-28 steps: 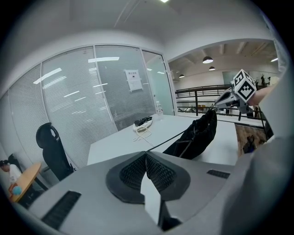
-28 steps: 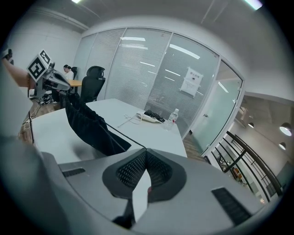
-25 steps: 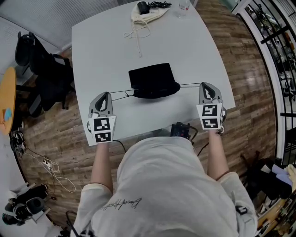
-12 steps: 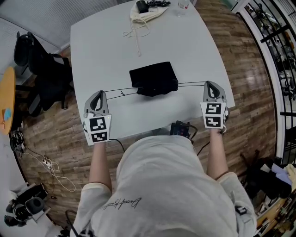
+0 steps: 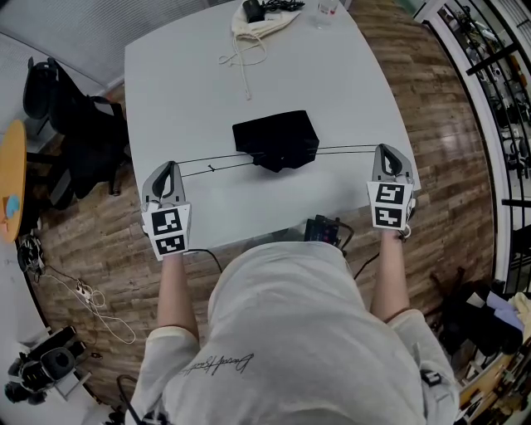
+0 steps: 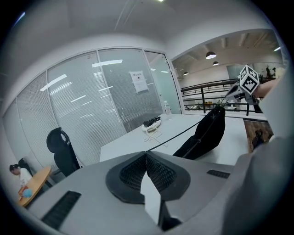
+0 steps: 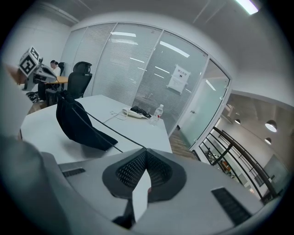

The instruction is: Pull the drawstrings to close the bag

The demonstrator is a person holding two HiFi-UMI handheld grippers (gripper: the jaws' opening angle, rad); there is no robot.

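A black drawstring bag [image 5: 276, 139] lies near the middle of the white table [image 5: 191, 91], its mouth toward me and bunched. The left drawstring [image 5: 211, 165] runs taut from the bag to my left gripper [image 5: 168, 167], which is shut on its end near the table's left front edge. The right drawstring [image 5: 348, 148] runs taut to my right gripper [image 5: 384, 150], shut on it at the right front edge. In the left gripper view the string [image 6: 181, 133] leaves the shut jaws toward the bag [image 6: 206, 134]. In the right gripper view the string [image 7: 110, 128] leads to the bag [image 7: 76, 121].
A beige pouch [image 5: 261, 23] with loose cord, a dark object on it and a water bottle [image 5: 329, 10] sit at the table's far edge. A black device [image 5: 323, 230] lies at the near edge. A black office chair [image 5: 66, 108] stands left, a railing [image 5: 489, 75] right.
Both grippers have moved outward, the left further left and the right further right. The strings have drawn straighter and the bag's mouth has gathered narrower.
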